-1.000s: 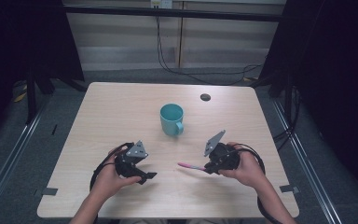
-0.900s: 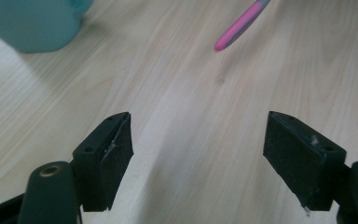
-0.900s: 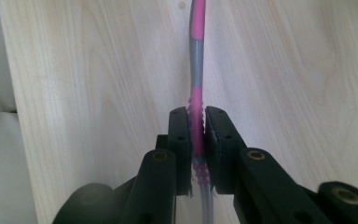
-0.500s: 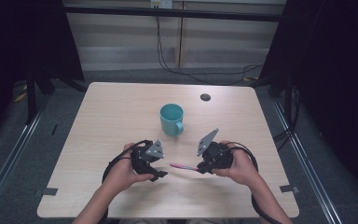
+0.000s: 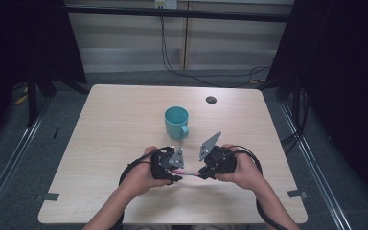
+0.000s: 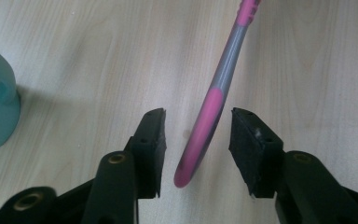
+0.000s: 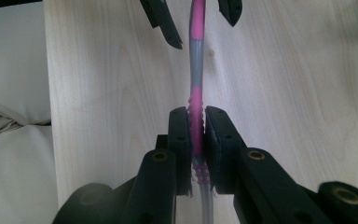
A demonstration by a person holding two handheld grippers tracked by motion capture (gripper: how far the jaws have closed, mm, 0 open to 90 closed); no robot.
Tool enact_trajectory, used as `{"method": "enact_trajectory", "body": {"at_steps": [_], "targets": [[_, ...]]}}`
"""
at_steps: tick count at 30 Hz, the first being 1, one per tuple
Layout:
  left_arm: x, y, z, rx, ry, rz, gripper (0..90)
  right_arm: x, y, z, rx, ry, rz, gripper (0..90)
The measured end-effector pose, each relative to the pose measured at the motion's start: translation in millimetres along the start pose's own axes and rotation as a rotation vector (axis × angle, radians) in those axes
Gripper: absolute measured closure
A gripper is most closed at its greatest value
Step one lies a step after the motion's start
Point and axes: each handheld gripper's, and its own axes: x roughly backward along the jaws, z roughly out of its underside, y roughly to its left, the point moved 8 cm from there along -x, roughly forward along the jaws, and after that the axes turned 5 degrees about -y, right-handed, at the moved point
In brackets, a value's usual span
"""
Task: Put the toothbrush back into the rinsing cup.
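Pink-and-grey plastic toothbrush [image 7: 196,79] clamped at its bristled head in right gripper [image 7: 197,133], held just above pale wooden counter [image 5: 115,124]; left gripper [image 6: 196,140] spread around handle end, not yet closed; handover likely half done; teal ceramic mug [image 5: 176,121] beyond, probably the destination.

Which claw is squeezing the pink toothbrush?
The right claw: its jaws are shut tight on the toothbrush. The left claw is open around the handle's end.

No readable text, label, brand or number anywhere (the table and cup are plain).
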Motion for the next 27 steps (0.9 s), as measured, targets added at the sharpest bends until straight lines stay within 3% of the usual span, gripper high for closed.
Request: {"method": "enact_trajectory", "body": {"at_steps": [5,6,9,12,13,14,15,16,20,22,23,27], "targets": [[-2.7,-3.1,1.1,-0.048,0.034,0.012,70.4,-1.0,2.2,-3.7,0.006,-0.008,-0.015,81.5],[-2.4,-3.2,1.9,-0.072,0.06,0.012,72.7,-1.2,2.2,-4.6,0.012,-0.009,-0.02,81.5],[-3.1,-6.7,4.3,-0.064,0.096,0.039,76.9,-3.0,2.6,-7.3,0.025,-0.003,-0.015,81.0],[-4.3,-14.3,6.8,-0.03,0.104,0.082,81.3,-3.0,-0.8,-9.9,0.018,-0.041,0.006,75.2],[-4.0,-14.2,7.3,-0.03,0.109,0.075,81.3,-1.8,-2.9,-11.6,-0.003,-0.07,0.017,65.8],[-4.0,-14.2,7.3,-0.03,0.109,0.075,81.4,-1.8,-2.9,-11.6,-0.003,-0.07,0.017,65.8],[-3.7,-14.6,7.4,-0.02,0.098,0.079,81.4,-1.3,-4.5,-13.2,0.002,-0.098,0.02,57.1],[-2.7,-13.3,8.0,-0.019,0.102,0.078,81.4,2.1,-9.0,-15.4,-0.027,-0.129,0.064,44.5],[-0.2,-9.0,10.1,0.028,0.109,0.056,81.4,10.1,-11.3,-20.0,-0.057,-0.179,0.086,34.1],[0.7,-7.5,10.7,0.032,0.113,0.051,81.4,15.2,-12.6,-22.1,-0.068,-0.201,0.101,33.2],[3.0,-3.6,12.0,0.068,0.11,0.035,81.4,18.6,-14.2,-22.7,-0.076,-0.212,0.115,32.3],[6.8,3.5,16.8,0.126,0.101,0.008,81.4,26.4,-21.6,-20.8,-0.119,-0.264,0.137,31.5]]}}
